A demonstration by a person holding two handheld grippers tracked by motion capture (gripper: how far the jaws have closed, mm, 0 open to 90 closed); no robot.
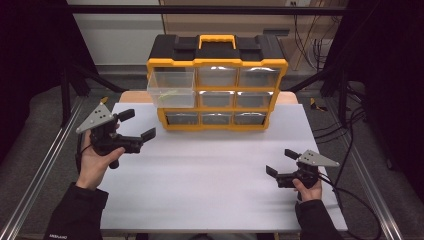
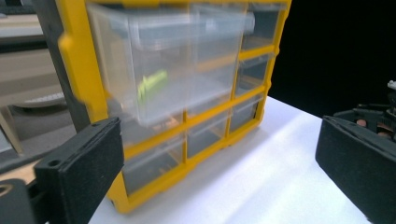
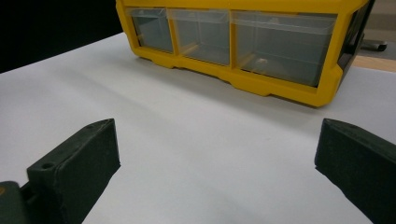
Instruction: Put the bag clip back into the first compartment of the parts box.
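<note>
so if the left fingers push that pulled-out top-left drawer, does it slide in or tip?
The drawer looks like thin clear plastic, nearly empty with one small green item, so probably light and easy sliding. It overhangs the cabinet frame, so an off-centre push might skew or jam it.

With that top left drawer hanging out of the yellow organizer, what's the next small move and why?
Probably ease the left gripper forward to the pulled-out drawer and push its front in. It juts well out of the organizer with a small green item inside, the other drawers sit flush, and the left jaws stand open and empty beside it. The right gripper rests low on the table.
</note>
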